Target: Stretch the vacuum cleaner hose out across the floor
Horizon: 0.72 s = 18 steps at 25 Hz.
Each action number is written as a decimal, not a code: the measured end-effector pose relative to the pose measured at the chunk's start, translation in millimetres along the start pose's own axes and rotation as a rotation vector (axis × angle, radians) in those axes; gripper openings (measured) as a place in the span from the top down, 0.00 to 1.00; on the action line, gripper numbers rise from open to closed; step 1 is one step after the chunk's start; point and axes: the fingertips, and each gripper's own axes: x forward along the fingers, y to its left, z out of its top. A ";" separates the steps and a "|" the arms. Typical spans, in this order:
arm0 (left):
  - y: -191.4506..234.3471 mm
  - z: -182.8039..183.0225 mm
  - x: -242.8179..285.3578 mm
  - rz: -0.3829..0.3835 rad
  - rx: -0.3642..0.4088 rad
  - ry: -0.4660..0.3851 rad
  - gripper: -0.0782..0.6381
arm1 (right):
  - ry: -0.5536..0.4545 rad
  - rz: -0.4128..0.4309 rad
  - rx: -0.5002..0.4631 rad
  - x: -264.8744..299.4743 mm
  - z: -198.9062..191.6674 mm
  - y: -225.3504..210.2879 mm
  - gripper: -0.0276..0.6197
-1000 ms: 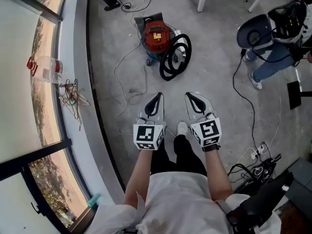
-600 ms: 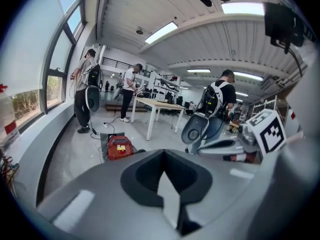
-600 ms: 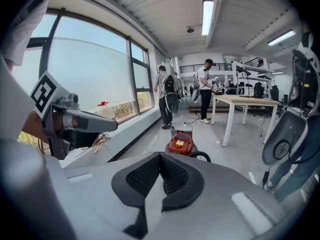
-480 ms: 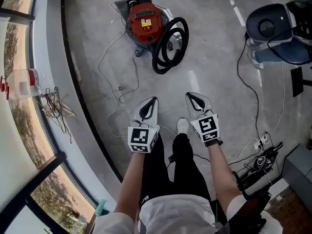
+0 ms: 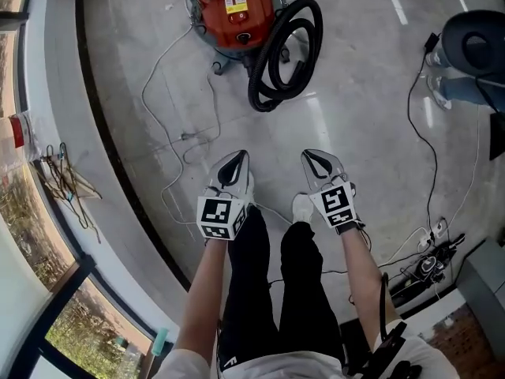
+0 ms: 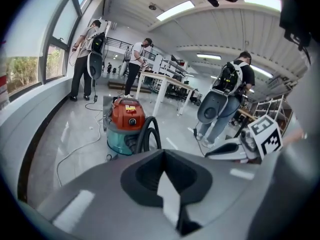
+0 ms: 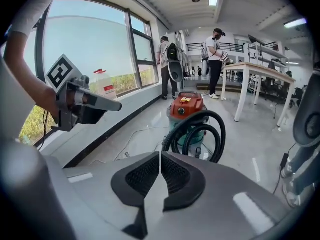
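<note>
A red-topped vacuum cleaner (image 5: 235, 8) stands on the concrete floor ahead of me, with its black hose (image 5: 286, 52) coiled in loops against its right side. My left gripper (image 5: 234, 161) and right gripper (image 5: 317, 160) are held side by side in front of my legs, well short of the hose. Both are shut and hold nothing. The left gripper view shows the vacuum cleaner (image 6: 125, 121) and the hose (image 6: 150, 134) past the shut left gripper (image 6: 163, 156). In the right gripper view the hose (image 7: 199, 132) loops in front of the vacuum cleaner (image 7: 186, 108), beyond the shut right gripper (image 7: 160, 160).
A thin white power cord (image 5: 162, 117) trails over the floor to the left of the vacuum. A raised window ledge (image 5: 55, 117) runs along the left. Black cables and a power strip (image 5: 426, 260) lie at the right. A person in jeans (image 5: 465, 61) stands at upper right; tables and other people are farther back.
I have walked toward the vacuum cleaner: it and the hose now sit nearer and higher in the head view. Both grippers stay shut and side by side.
</note>
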 end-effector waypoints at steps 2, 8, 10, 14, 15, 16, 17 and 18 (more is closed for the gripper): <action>11.5 -21.8 22.4 -0.007 0.000 0.009 0.89 | 0.009 0.017 -0.007 27.2 -20.6 -0.4 0.93; 44.1 -80.1 84.3 -0.025 0.019 0.017 0.89 | 0.036 0.078 -0.021 115.0 -89.1 4.2 0.71; 54.0 -97.9 105.7 -0.041 0.032 0.009 0.89 | 0.046 0.099 -0.053 150.1 -115.8 4.3 0.58; 80.0 -131.7 143.6 -0.054 0.056 -0.009 0.89 | 0.088 0.091 -0.164 223.9 -162.6 -2.5 0.46; 85.6 -140.2 151.2 -0.056 0.062 -0.011 0.89 | 0.093 0.084 -0.193 240.3 -171.6 -4.8 0.45; 90.7 -149.0 158.1 -0.057 0.070 -0.011 0.89 | 0.093 0.077 -0.222 255.3 -179.4 -6.7 0.45; 95.8 -157.5 164.6 -0.058 0.079 -0.010 0.89 | 0.093 0.071 -0.249 269.6 -186.0 -8.7 0.45; 101.2 -165.2 170.9 -0.058 0.085 -0.008 0.89 | 0.091 0.065 -0.277 283.6 -191.2 -10.9 0.45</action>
